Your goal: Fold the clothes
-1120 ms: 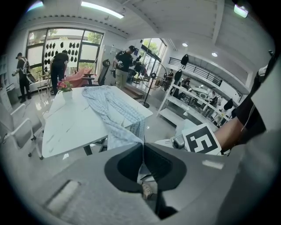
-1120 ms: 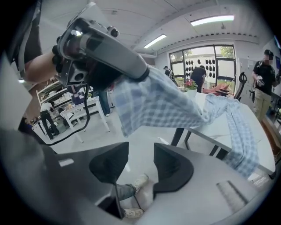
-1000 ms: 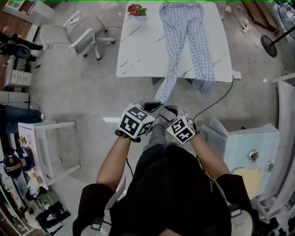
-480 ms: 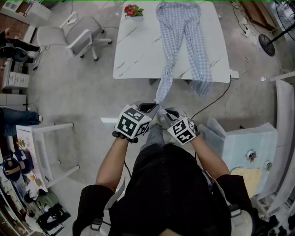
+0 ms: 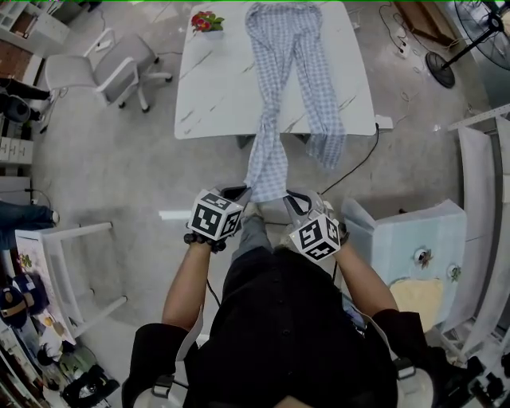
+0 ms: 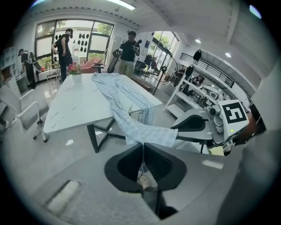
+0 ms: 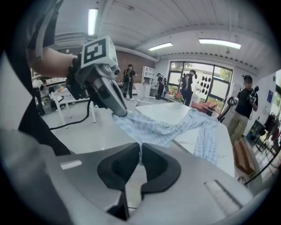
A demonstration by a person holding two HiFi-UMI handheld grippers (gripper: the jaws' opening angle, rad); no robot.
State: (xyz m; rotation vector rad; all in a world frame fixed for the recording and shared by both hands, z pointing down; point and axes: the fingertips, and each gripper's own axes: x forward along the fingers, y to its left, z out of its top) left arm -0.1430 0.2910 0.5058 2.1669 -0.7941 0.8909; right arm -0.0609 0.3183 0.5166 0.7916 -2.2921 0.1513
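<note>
Blue-and-white checked trousers (image 5: 291,64) lie lengthwise on the white marble-look table (image 5: 211,88). One leg (image 5: 267,163) is drawn off the near edge and hangs in the air toward me. My left gripper (image 5: 241,192) is shut on one corner of that leg's hem. The right gripper (image 5: 292,196) is shut on the other corner, and the hem stretches between them. In the left gripper view the cloth (image 6: 140,132) runs into the shut left gripper (image 6: 142,148). The right gripper view shows the same cloth (image 7: 151,127) running into the shut right gripper (image 7: 140,147). The other leg (image 5: 325,143) drapes over the table edge.
A pot of red flowers (image 5: 207,21) stands on the table's far left corner. On the left are an office chair (image 5: 111,68) and a white frame (image 5: 76,263). A pale blue box (image 5: 402,239) sits close on my right, a cable (image 5: 358,163) trails on the floor, and people stand beyond the table.
The two grippers, close together a second ago, have drawn apart sideways. The trouser hem is now spread between them. My view has shifted slightly to the right.
</note>
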